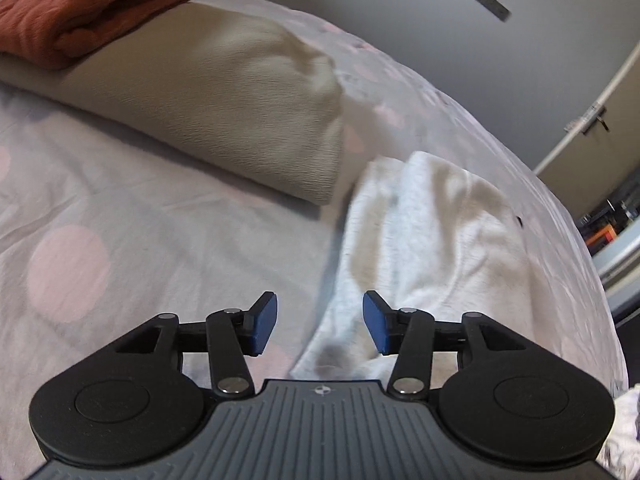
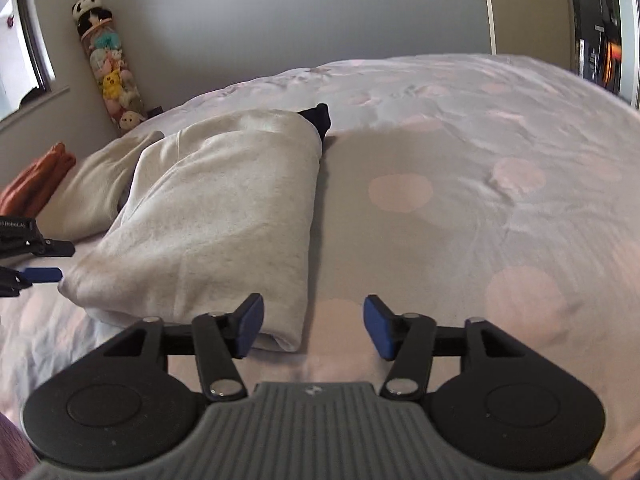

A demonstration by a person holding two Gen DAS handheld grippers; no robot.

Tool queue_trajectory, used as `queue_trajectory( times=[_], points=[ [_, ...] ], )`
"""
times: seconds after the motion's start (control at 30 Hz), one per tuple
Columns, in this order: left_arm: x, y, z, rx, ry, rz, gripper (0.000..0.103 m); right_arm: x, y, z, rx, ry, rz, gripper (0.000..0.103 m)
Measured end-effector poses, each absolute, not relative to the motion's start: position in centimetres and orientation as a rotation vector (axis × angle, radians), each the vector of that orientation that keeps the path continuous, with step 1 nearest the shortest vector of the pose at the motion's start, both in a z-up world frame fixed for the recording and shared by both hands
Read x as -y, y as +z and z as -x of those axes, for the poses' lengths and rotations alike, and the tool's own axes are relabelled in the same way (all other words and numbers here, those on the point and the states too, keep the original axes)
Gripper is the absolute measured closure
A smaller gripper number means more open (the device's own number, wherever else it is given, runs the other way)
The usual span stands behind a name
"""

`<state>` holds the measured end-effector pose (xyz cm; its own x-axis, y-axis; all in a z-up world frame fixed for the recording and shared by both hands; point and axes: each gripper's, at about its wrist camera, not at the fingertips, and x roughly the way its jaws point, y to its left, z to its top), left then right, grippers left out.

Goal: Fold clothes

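Left wrist view, left to right. Far left, a rust-orange ribbed knit garment (image 1: 80, 4), folded, sits on a beige textured folded garment (image 1: 224, 112); both rest on the pale lilac bedspread with pink dots (image 1: 120, 220). The left gripper (image 1: 320, 324) has its blue pads spread, nothing between them, above the near left edge of the off-white heathered fleece garment (image 1: 424, 240), which lies right of the beige one, just beside it without clear contact.

Right wrist view, left to right. The left gripper's blue pad shows at the frame's left edge. The off-white garment (image 2: 224, 208) lies as a thick folded block; its top layer looks puffed, and its near corner reaches under the left pad of the right gripper (image 2: 314, 328). That gripper is spread too, holding nothing, mostly over bare bedspread (image 2: 480, 200). A small dark navy fabric item (image 2: 320, 118) pokes out beyond the block's far end; cannot tell what it is.

Judgement: fold appears laid and released; neither gripper grips cloth.

Risks:
- Springy fleece: the top layer may relax and creep open, since nothing pins it.
- Right gripper's left pad is very close to the near corner. A careless pull-away could snag the hem and drag the layers askew.
- A later pinch may catch only the upper ply, so lifting peels the fold apart.
- The soft bedding gives way; pressing to flatten could slide the block toward the beige garment.
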<state>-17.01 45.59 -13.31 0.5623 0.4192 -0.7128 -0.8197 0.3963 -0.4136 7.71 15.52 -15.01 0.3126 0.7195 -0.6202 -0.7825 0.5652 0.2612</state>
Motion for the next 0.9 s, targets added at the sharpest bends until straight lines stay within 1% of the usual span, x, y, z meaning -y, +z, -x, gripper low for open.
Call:
queue_trajectory(
  times=[0.07,0.1,0.13,0.2,0.23,0.33,0.37,0.43,0.5,0.63,0.7,0.73,0.77,0.8,0.83,0.87,0.9],
  points=[
    [-45.6,-13.5,16.3,-0.569,0.809,0.833,0.052,-15.7,-15.4,-8.5,-0.803,0.999,0.035,0.036],
    [-45.7,-13.6,16.0,-0.572,0.794,0.838,0.051,-15.8,-15.6,-8.9,-0.820,1.003,0.001,0.029],
    [-45.7,-13.7,15.9,-0.571,0.778,0.847,0.050,-15.8,-15.8,-9.3,-0.836,1.007,-0.033,0.024],
    [-45.6,-13.8,16.0,-0.567,0.749,0.869,0.047,-15.9,-16.2,-10.2,-0.864,1.023,-0.112,0.022],
    [-45.6,-13.9,16.0,-0.570,0.742,0.876,0.043,-16.1,-16.4,-10.6,-0.881,1.031,-0.145,0.021],
    [-45.4,-14.6,15.7,-0.640,0.771,0.876,0.031,-16.6,-17.8,-11.8,-0.955,1.037,-0.240,0.020],
    [-45.5,-15.0,15.6,-0.663,0.781,0.886,0.030,-16.9,-18.4,-12.3,-0.988,1.032,-0.266,0.020],
    [-45.9,-15.9,15.5,-0.698,0.794,0.919,0.029,-17.2,-19.5,-12.8,-1.028,1.016,-0.303,0.020],
    [-46.4,-17.0,15.7,-0.701,0.784,0.986,0.028,-17.5,-19.7,-12.8,-1.028,1.027,-0.305,0.019],
    [-46.4,-17.6,14.7,-0.734,0.787,0.974,0.027,-18.3,-20.0,-12.7,-1.037,1.070,-0.286,0.019],
    [-46.3,-17.7,14.3,-0.748,0.787,0.958,0.029,-18.9,-20.2,-12.5,-1.046,1.109,-0.265,0.019],
    [-46.2,-17.8,14.2,-0.747,0.781,0.957,0.033,-19.2,-20.3,-12.3,-1.053,1.131,-0.254,0.022],
    [-46.2,-17.8,14.3,-0.737,0.768,0.965,0.045,-19.4,-20.4,-12.1,-1.060,1.151,-0.245,0.026],
    [-46.2,-17.8,14.4,-0.721,0.746,0.983,0.054,-19.6,-20.5,-12.0,-1.066,1.158,-0.242,0.038],
    [-46.2,-17.8,14.5,-0.707,0.730,0.998,0.059,-19.7,-20.6,-11.8,-1.071,1.166,-0.239,0.042],
    [-46.1,-17.8,14.5,-0.701,0.726,1.000,0.060,-19.6,-20.7,-11.8,-1.081,1.169,-0.251,0.047],
    [-46.0,-17.7,14.4,-0.696,0.720,0.994,0.066,-19.4,-20.8,-12.1,-1.098,1.167,-0.288,0.054]
  ],
)
